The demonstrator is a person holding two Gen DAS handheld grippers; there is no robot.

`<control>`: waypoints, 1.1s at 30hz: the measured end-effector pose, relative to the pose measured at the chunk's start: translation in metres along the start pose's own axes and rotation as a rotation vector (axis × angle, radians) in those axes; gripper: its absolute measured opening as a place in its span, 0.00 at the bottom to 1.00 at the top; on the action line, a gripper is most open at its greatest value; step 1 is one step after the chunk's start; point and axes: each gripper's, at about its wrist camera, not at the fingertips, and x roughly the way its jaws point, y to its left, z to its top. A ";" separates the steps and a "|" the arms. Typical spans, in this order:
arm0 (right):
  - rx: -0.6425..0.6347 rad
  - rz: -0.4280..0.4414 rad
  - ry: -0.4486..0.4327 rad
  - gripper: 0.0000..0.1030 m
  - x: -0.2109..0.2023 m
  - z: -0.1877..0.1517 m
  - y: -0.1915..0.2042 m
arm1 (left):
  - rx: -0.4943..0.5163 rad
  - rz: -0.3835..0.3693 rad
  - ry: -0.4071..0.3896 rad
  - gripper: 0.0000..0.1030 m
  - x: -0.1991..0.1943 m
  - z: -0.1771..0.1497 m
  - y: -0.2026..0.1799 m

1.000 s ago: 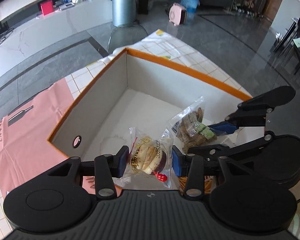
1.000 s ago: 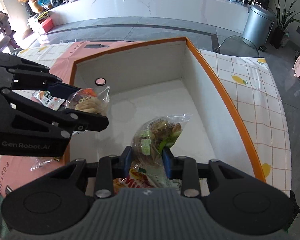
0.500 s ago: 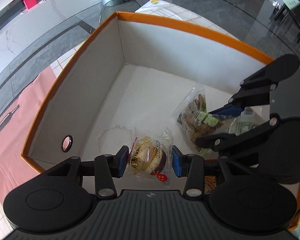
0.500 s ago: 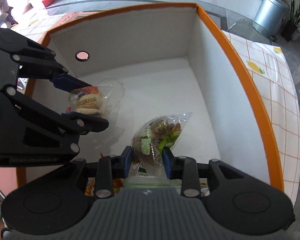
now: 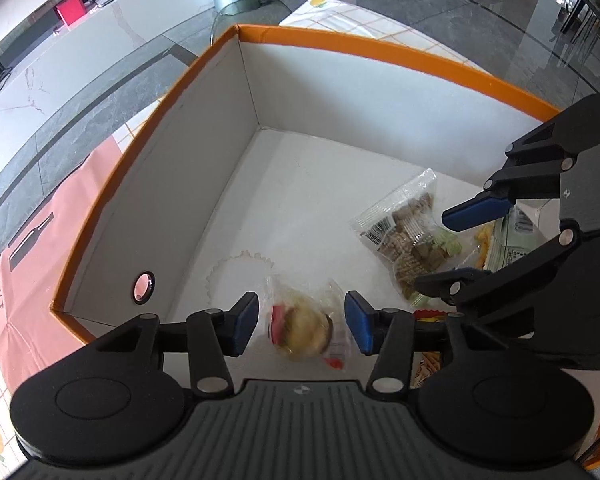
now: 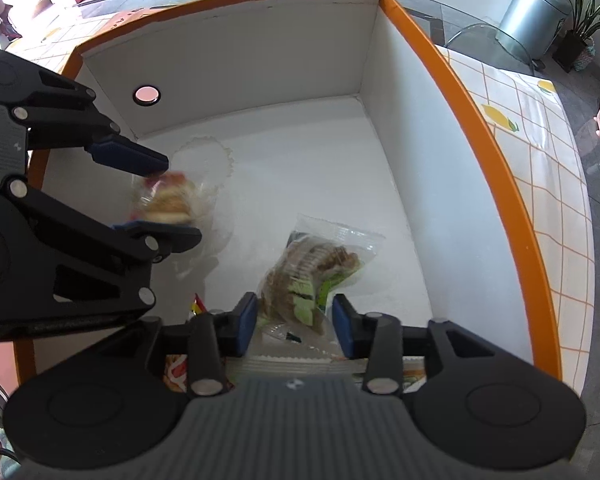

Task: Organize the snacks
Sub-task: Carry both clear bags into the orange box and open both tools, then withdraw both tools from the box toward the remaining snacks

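Observation:
A white box with an orange rim [image 5: 380, 46] [image 6: 476, 120] fills both views. My left gripper [image 5: 301, 322] is open inside it; a clear-wrapped bun snack [image 5: 302, 330] sits blurred between the spread pads, also seen in the right wrist view [image 6: 166, 202]. My right gripper [image 6: 294, 322] is open too, with a clear bag of brown crackers [image 6: 312, 268] lying between and just beyond its pads on the box floor. The cracker bag shows in the left wrist view [image 5: 410, 228].
More snack packets lie at the box's near end [image 5: 508, 248] [image 6: 176, 372]. A round hole [image 5: 143, 287] pierces the box's left wall. A pink cloth [image 5: 32, 248] and a chequered tablecloth [image 6: 548, 152] lie under the box.
Both grippers have opened and let go of their snacks inside the box. The bun packet is blurred, dropping from the left pads; the cracker bag now rests on the floor.

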 end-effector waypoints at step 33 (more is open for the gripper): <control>0.159 -0.029 -0.472 0.65 -0.139 -0.096 0.127 | -0.338 0.205 -0.299 0.73 -0.179 -0.147 0.019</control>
